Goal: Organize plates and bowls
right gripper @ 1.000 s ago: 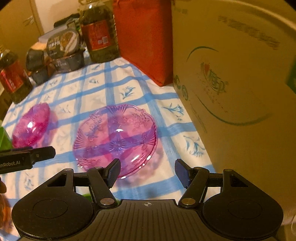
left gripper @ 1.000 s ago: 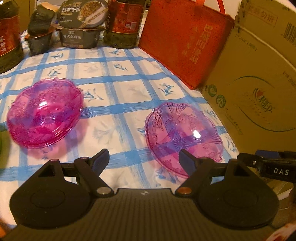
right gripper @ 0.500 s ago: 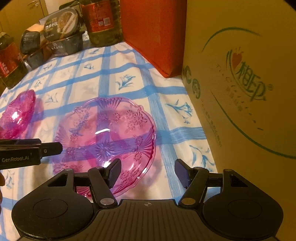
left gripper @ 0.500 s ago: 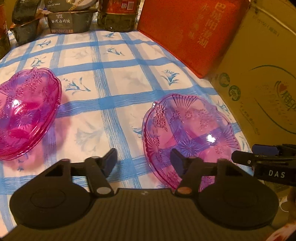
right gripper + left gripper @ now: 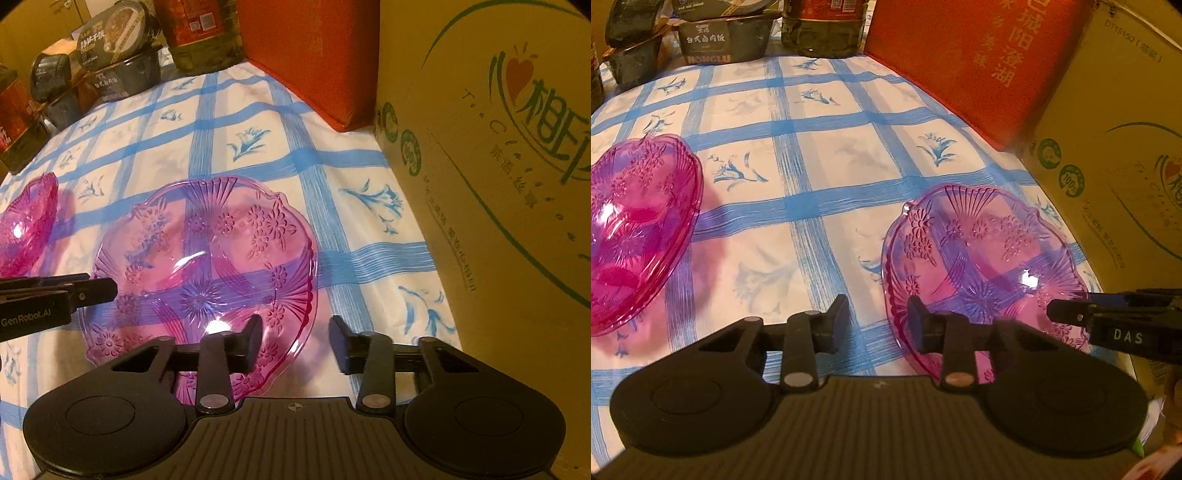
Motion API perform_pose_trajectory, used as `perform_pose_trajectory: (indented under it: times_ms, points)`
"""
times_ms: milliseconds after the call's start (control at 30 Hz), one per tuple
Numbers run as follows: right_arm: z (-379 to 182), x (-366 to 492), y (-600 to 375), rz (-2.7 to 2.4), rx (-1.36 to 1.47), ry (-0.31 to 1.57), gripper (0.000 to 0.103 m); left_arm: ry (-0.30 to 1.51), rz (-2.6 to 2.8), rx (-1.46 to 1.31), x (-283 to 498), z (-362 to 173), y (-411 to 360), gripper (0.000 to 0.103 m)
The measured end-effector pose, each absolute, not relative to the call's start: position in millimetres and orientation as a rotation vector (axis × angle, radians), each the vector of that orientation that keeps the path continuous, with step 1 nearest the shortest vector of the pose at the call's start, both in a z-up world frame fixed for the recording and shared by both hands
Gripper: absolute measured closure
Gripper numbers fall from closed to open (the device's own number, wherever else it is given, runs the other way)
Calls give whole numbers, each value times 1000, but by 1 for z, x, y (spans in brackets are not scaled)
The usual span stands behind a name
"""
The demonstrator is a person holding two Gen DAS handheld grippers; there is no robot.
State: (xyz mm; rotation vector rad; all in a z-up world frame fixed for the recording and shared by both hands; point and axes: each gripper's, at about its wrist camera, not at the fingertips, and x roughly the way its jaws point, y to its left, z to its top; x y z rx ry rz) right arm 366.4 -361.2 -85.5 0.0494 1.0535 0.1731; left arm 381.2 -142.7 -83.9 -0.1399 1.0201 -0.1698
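Home setting, prob. dining/kitchen area. Desk [image 5: 827,155] w/ blue-check floral cloth; cooking-oil bottles [image 5: 201,33], instant-meal packs [image 5: 114,37] at back. Red gift bag [image 5: 960,62] and cardboard box [image 5: 498,184] alongside.

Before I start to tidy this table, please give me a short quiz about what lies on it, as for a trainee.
1. True or false: the pink plate is stacked on the pink bowl.
2. In the right wrist view, what stands to the right of the plate? A) a cardboard box B) a kettle C) a toaster
3. Fill in: the tablecloth has a grid of ___ stripes.

Key: 1 false, they lie apart on the cloth; 2 A; 3 blue.
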Motion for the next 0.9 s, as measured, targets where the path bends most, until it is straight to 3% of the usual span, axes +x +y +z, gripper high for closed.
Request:
perform_pose_trajectory:
  times_ms: [133, 300, 900]
  points:
    - [-85, 367, -361, 177, 65, 1050, 81, 1019, -185, -143, 382, -83, -144, 81]
    - [-83, 365, -360, 178, 81, 1045, 84, 1016, -198, -124, 380, -80, -148, 93]
    - [-24, 339, -329, 225, 73, 973, 86, 949, -179, -145, 354, -27, -115, 93]
